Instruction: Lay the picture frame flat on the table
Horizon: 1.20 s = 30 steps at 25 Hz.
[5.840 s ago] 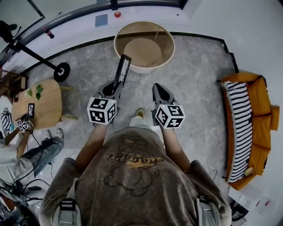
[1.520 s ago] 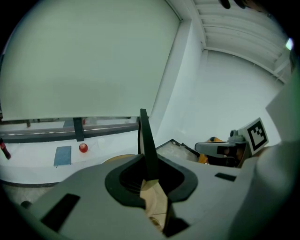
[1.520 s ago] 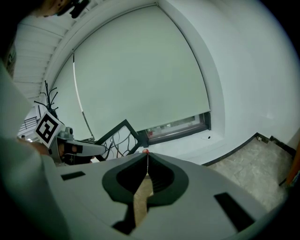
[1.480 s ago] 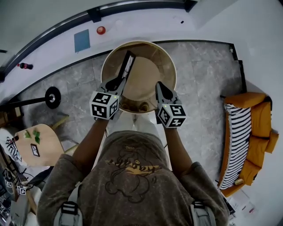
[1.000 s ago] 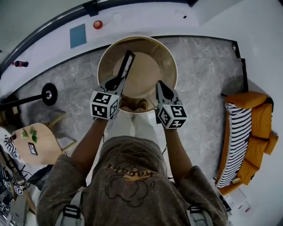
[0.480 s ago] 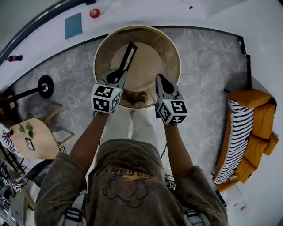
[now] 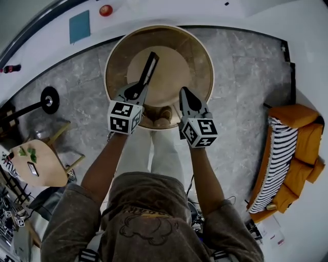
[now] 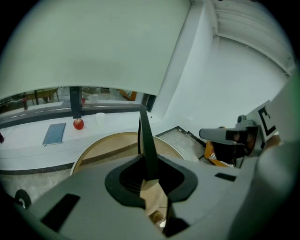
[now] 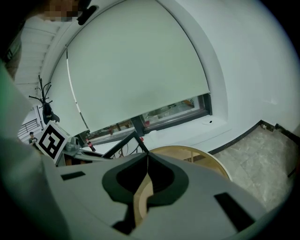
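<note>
The black picture frame (image 7: pixel 150 66) stands on edge above the round wooden table (image 7: pixel 197 53). My left gripper (image 7: pixel 139 91) is shut on the frame's lower edge. In the left gripper view the frame (image 8: pixel 144 136) rises edge-on from between the jaws of the left gripper (image 8: pixel 150 174), with the table (image 8: pixel 101 146) behind it. My right gripper (image 7: pixel 183 93) hovers over the table's near rim, to the right of the frame and apart from it. In its own view the right gripper (image 9: pixel 146 157) is shut on nothing, and the frame (image 9: pixel 119 143) shows at its left.
An orange sofa with a striped throw (image 7: pixel 287 148) stands at the right. A small wooden side table (image 7: pixel 38 164) and a black stand with a round base (image 7: pixel 48 100) are at the left. A red object (image 7: pixel 106 9) and a blue book (image 7: pixel 79 26) lie on the white ledge behind.
The person has walked up to the round table. Over the last second both grippers have sunk toward its top, and the frame has stayed upright in the left one.
</note>
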Available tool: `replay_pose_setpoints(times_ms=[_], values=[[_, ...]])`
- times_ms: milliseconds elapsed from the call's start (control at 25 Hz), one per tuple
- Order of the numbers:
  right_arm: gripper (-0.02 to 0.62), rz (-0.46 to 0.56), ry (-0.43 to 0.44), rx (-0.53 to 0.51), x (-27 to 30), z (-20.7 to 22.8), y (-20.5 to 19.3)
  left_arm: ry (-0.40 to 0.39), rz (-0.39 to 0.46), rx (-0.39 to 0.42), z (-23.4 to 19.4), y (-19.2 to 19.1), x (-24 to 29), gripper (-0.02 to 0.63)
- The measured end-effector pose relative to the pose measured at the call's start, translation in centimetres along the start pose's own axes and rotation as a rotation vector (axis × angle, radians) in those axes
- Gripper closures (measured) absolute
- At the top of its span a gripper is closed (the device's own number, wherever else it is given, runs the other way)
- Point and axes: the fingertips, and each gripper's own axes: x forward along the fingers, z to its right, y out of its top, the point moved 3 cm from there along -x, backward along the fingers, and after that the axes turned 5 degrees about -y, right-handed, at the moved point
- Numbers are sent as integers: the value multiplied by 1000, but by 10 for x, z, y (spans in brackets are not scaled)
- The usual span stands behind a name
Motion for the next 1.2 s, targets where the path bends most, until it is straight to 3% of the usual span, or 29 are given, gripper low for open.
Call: replay_pose_setpoints(times_ms=[560, 1200], values=[[577, -46, 9, 38, 30, 20, -49, 3, -62, -26, -19, -50, 49, 540], [575, -70, 5, 72, 55, 39, -79, 13, -102, -68, -36, -86, 95, 540]])
